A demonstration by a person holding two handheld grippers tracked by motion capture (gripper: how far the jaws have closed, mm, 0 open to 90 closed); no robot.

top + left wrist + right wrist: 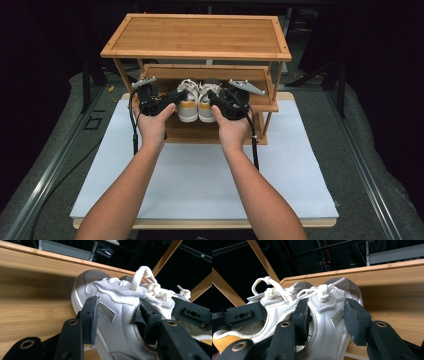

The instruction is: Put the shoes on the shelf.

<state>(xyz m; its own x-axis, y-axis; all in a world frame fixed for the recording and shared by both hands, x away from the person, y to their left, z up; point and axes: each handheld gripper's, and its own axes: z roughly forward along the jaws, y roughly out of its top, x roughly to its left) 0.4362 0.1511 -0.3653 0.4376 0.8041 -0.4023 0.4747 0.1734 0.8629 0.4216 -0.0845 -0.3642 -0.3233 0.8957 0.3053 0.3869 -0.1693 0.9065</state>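
A bamboo shoe rack stands on a white mat, its middle shelf lying under and behind both sets of fingers. A pair of white sneakers sits side by side on that shelf. The left gripper clamps the left sneaker between its pads, one on the outer side, one inside the collar. The right gripper likewise pinches the right sneaker.
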